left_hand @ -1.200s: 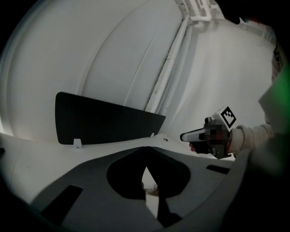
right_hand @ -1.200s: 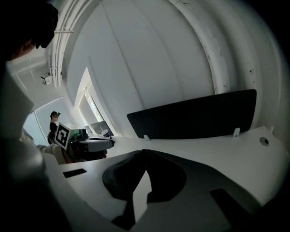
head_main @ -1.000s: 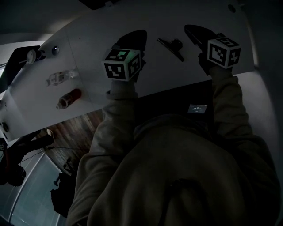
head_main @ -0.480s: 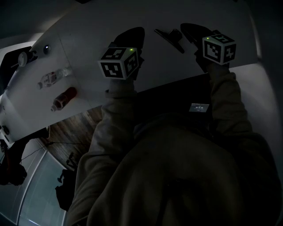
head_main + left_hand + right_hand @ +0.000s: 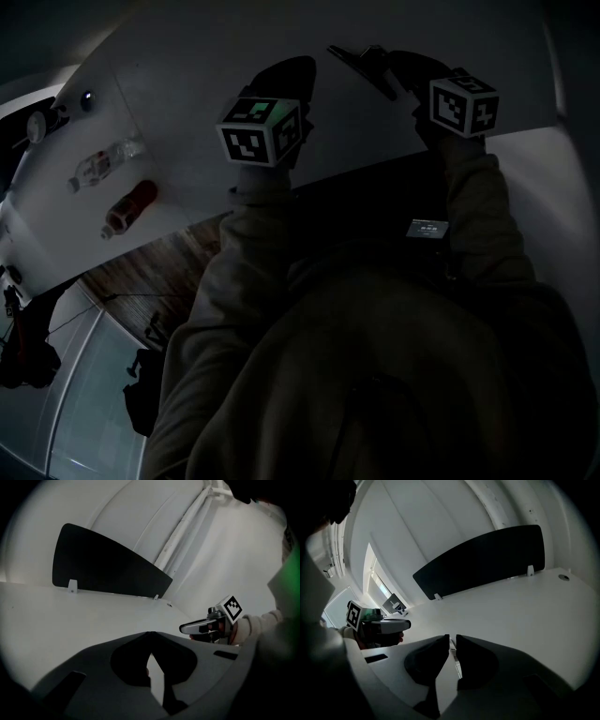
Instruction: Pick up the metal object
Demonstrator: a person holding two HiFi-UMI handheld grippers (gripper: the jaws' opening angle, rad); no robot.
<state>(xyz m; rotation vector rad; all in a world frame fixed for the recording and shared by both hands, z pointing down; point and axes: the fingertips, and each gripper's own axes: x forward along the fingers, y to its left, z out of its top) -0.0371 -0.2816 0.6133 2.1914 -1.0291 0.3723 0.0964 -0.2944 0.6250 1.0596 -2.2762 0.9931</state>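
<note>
Head view: a dark, angular metal object (image 5: 362,66) is shown upper centre on the smooth white table (image 5: 187,98), beside the right gripper (image 5: 400,60), whose jaws, like those of the left gripper (image 5: 296,69), are closed.

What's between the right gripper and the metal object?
Nothing visible. The metal object lies on the white table right beside the right gripper, on its left. The left gripper sits further left, clear of the gap. The right jaws are shut.
</note>
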